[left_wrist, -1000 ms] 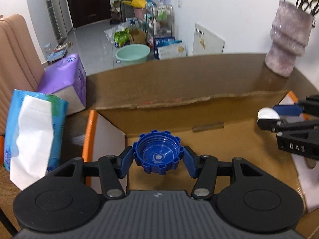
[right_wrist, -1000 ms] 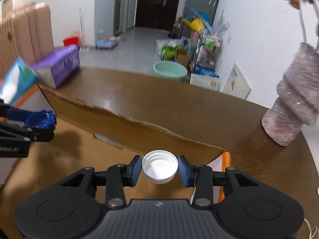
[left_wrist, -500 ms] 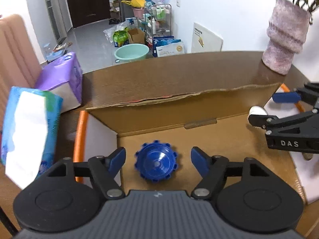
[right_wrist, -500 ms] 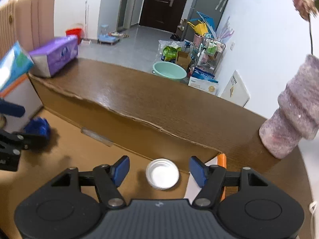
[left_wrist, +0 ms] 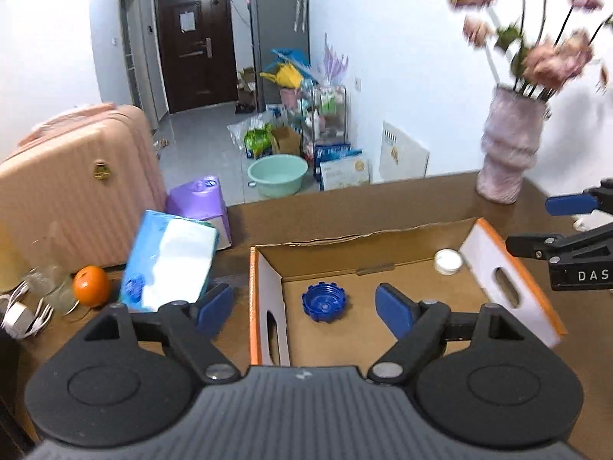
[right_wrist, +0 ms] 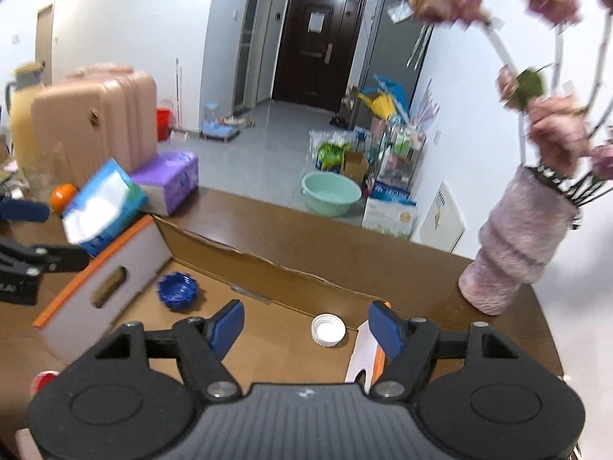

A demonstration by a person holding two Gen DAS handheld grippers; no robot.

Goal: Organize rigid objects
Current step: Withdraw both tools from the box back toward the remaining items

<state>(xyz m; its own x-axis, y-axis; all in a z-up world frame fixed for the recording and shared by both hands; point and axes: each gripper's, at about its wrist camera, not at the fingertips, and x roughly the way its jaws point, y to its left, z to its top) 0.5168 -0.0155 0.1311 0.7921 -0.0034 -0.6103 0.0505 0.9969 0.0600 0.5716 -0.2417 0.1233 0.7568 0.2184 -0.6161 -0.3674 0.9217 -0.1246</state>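
A blue ridged bottle cap (left_wrist: 324, 302) (right_wrist: 177, 291) lies on the floor of the open cardboard box (left_wrist: 486, 268) (right_wrist: 88, 287), near its left wall. A white cap (left_wrist: 447, 261) (right_wrist: 328, 329) lies at the box's far right corner. My left gripper (left_wrist: 304, 308) hovers above the box's left side, its jaws still opening, with nothing pressed between its blue pads. My right gripper (right_wrist: 306, 327) hovers above the white cap, its jaws also still opening and free of it. In the left wrist view the right gripper (left_wrist: 544, 224) shows at the right edge.
A pink vase with flowers (left_wrist: 507, 153) (right_wrist: 513, 253) stands on the brown table right of the box. A blue tissue pack (left_wrist: 168, 257), a purple pack (left_wrist: 199, 199), an orange (left_wrist: 90, 285) and a white charger cable (left_wrist: 23, 312) lie left of it. A pink suitcase (left_wrist: 69, 188) stands behind.
Both grippers let go of their caps, which dropped into the box, then rose and pulled back with jaws widening. The blue cap now lies open side up.
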